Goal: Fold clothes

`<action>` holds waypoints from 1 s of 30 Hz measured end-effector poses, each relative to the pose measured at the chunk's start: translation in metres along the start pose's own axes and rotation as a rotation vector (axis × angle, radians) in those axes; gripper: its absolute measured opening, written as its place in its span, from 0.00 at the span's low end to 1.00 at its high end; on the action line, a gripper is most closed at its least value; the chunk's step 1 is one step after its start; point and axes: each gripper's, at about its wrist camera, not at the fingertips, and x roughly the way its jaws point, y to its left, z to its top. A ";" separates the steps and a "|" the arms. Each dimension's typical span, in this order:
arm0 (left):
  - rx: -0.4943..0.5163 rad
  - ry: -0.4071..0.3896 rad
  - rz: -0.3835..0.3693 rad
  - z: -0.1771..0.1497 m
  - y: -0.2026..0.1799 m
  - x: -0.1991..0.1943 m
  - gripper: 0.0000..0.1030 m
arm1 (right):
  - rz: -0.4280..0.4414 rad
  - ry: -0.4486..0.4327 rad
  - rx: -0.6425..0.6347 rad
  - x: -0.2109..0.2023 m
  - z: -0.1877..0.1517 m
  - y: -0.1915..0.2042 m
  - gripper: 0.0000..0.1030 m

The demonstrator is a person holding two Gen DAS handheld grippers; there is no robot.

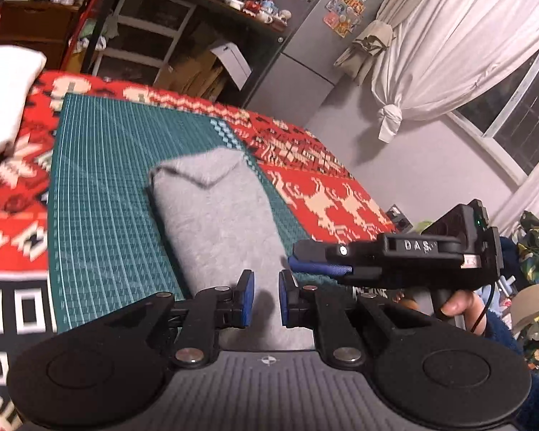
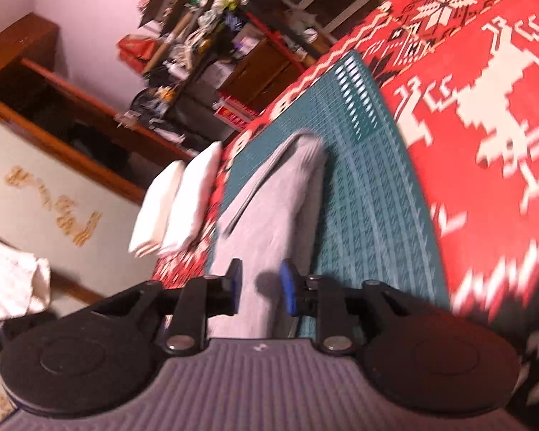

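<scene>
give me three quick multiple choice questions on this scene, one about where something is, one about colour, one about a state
1. Where does the folded grey garment lie?
A. on the green mat
B. on the floor
C. on a shelf

2. What colour is the patterned blanket under the mat?
A. blue
B. red with pale figures
C. plain yellow

3. What is between the left tool pads?
A. a pinched fold of grey cloth
B. a white towel
C. nothing gripped, a gap shows

Answers: 1 A, the garment rests on the gridded green mat. 2 B, red blanket with pale deer shapes surrounds the mat. 3 C, the pads stand apart above the garment.
</scene>
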 end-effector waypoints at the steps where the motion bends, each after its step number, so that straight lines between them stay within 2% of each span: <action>1: -0.005 0.007 -0.004 -0.003 0.001 0.001 0.12 | 0.003 0.014 -0.001 -0.001 -0.006 0.001 0.31; 3: -0.005 0.006 -0.009 -0.010 0.000 0.002 0.12 | 0.001 0.044 0.002 0.001 -0.017 0.001 0.34; 7: -0.001 0.017 -0.011 -0.016 0.002 0.008 0.12 | 0.004 0.074 0.019 0.006 -0.034 -0.003 0.32; 8: 0.003 0.022 -0.009 -0.017 0.002 0.009 0.12 | 0.007 0.073 0.024 0.007 -0.037 -0.003 0.24; 9: 0.014 0.028 -0.001 -0.017 0.001 0.010 0.12 | 0.001 0.066 0.018 0.006 -0.038 -0.002 0.07; 18: 0.029 0.069 0.063 -0.025 0.005 0.004 0.08 | -0.047 0.054 -0.025 0.001 -0.048 -0.003 0.08; 22: 0.035 0.042 0.082 -0.021 0.002 -0.009 0.07 | -0.066 0.058 -0.060 -0.012 -0.049 0.003 0.16; 26: 0.035 -0.010 0.035 -0.009 -0.006 -0.013 0.07 | -0.111 0.017 -0.166 -0.033 -0.049 0.023 0.16; 28: 0.052 -0.015 0.033 -0.004 -0.011 -0.006 0.07 | -0.152 -0.025 -0.261 -0.042 -0.052 0.039 0.16; 30: 0.062 0.006 0.046 -0.003 -0.014 0.007 0.07 | -0.149 -0.036 -0.331 -0.044 -0.056 0.054 0.16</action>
